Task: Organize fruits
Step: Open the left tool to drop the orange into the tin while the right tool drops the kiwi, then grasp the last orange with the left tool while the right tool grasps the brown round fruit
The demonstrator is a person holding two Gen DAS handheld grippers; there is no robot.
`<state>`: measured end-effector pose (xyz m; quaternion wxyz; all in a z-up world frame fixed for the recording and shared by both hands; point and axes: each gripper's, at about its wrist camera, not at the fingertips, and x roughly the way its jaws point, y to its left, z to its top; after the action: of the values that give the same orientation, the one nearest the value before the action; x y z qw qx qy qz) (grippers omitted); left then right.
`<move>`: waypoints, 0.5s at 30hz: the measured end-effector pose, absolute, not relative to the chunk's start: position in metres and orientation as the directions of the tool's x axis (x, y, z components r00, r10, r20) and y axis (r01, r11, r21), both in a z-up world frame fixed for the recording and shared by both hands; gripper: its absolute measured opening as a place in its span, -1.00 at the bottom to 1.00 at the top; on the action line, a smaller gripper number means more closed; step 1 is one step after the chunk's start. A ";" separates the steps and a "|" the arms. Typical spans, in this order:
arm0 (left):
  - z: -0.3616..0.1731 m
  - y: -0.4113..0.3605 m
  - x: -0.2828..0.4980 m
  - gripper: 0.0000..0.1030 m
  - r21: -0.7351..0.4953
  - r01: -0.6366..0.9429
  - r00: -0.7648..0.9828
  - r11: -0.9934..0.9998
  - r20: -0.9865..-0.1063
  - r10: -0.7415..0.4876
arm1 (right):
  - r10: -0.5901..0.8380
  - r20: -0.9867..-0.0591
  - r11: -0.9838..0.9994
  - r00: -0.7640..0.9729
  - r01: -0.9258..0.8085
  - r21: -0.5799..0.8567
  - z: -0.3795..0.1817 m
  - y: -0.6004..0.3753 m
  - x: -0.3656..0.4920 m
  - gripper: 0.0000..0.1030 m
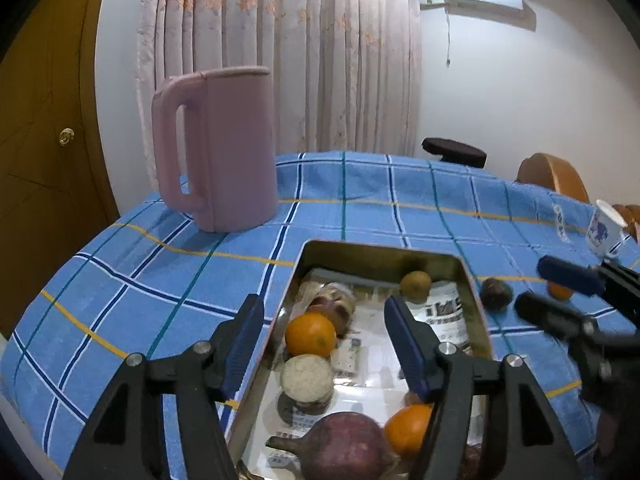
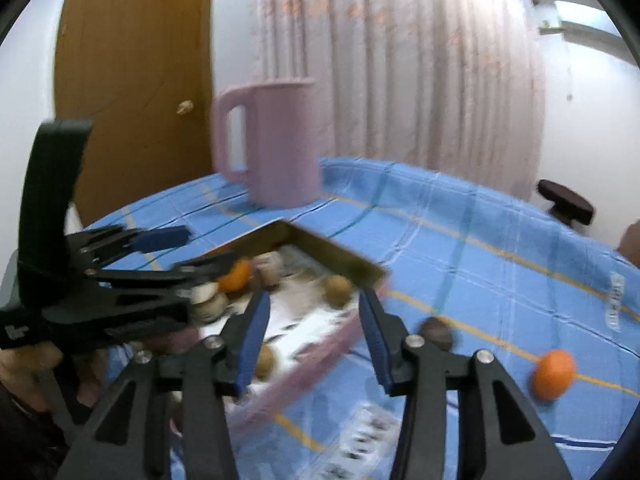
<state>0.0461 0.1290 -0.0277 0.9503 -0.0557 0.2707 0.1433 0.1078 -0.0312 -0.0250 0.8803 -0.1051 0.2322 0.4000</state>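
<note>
A shiny metal tray (image 1: 470, 280) on the blue checked cloth holds several fruits: an orange (image 1: 310, 334), a second orange (image 1: 408, 428), a pale round fruit (image 1: 307, 378), a purple fruit (image 1: 344, 446) and a small brown one (image 1: 416, 285). My left gripper (image 1: 326, 344) hovers open and empty over the tray. A dark fruit (image 1: 496, 292) and an orange (image 2: 554, 374) lie on the cloth right of the tray (image 2: 340, 258). My right gripper (image 2: 314, 336) is open and empty above the tray's right edge; it also shows in the left wrist view (image 1: 548, 288).
A tall pink jug (image 1: 218, 148) stands on the cloth behind the tray to the left. A white cup with blue print (image 1: 606, 230) stands at the far right. A brown door, a curtain and a dark stool (image 1: 454, 152) lie beyond the table.
</note>
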 end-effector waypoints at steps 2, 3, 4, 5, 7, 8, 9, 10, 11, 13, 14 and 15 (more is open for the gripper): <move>-0.026 0.125 0.047 0.25 -0.036 -0.296 0.817 0.954 -0.528 0.234 | 0.590 -0.509 0.722 0.627 -0.692 -0.016 -0.025 -0.048 0.125 0.10; -0.026 0.123 0.048 0.25 -0.033 -0.294 0.816 0.955 -0.529 0.233 | 0.571 -0.516 0.739 0.638 -0.674 -0.016 -0.025 -0.052 0.130 0.10; -0.026 0.120 0.049 0.25 -0.029 -0.294 0.815 0.955 -0.529 0.235 | 0.548 -0.532 0.757 0.646 -0.653 -0.012 -0.027 -0.056 0.138 0.10; -0.027 0.118 0.052 0.25 -0.024 -0.294 0.811 0.955 -0.535 0.237 | 0.524 -0.555 0.773 0.646 -0.634 -0.009 -0.030 -0.059 0.147 0.10; -0.028 0.114 0.055 0.25 -0.017 -0.291 0.806 0.957 -0.543 0.235 | 0.494 -0.585 0.789 0.643 -0.614 -0.009 -0.037 -0.059 0.160 0.10; -0.028 0.112 0.056 0.25 -0.014 -0.287 0.806 0.958 -0.543 0.234 | 0.485 -0.602 0.790 0.634 -0.613 -0.008 -0.042 -0.056 0.165 0.10; -0.028 0.111 0.057 0.25 -0.008 -0.287 0.804 0.958 -0.545 0.236 | 0.475 -0.624 0.791 0.621 -0.612 -0.007 -0.046 -0.051 0.171 0.10; -0.028 0.109 0.059 0.25 -0.002 -0.288 0.802 0.958 -0.548 0.239 | 0.467 -0.642 0.793 0.608 -0.609 -0.001 -0.050 -0.048 0.177 0.10; -0.028 0.108 0.060 0.25 0.000 -0.286 0.801 0.958 -0.548 0.239 | 0.469 -0.653 0.792 0.595 -0.610 0.012 -0.053 -0.044 0.181 0.10; -0.026 0.106 0.062 0.25 0.006 -0.286 0.800 0.958 -0.550 0.242 | 0.469 -0.677 0.783 0.567 -0.622 0.021 -0.058 -0.037 0.188 0.10; -0.026 0.106 0.064 0.25 0.010 -0.289 0.797 0.957 -0.551 0.247 | 0.462 -0.696 0.783 0.550 -0.622 0.028 -0.062 -0.032 0.193 0.10; -0.024 0.105 0.066 0.25 0.012 -0.291 0.797 0.957 -0.550 0.249 | 0.466 -0.707 0.782 0.532 -0.622 0.047 -0.067 -0.031 0.198 0.09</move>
<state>0.0658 0.1046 -0.0241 0.9472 -0.0365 0.2850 0.1427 0.1976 -0.0307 -0.0668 0.8688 -0.1057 0.3688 0.3131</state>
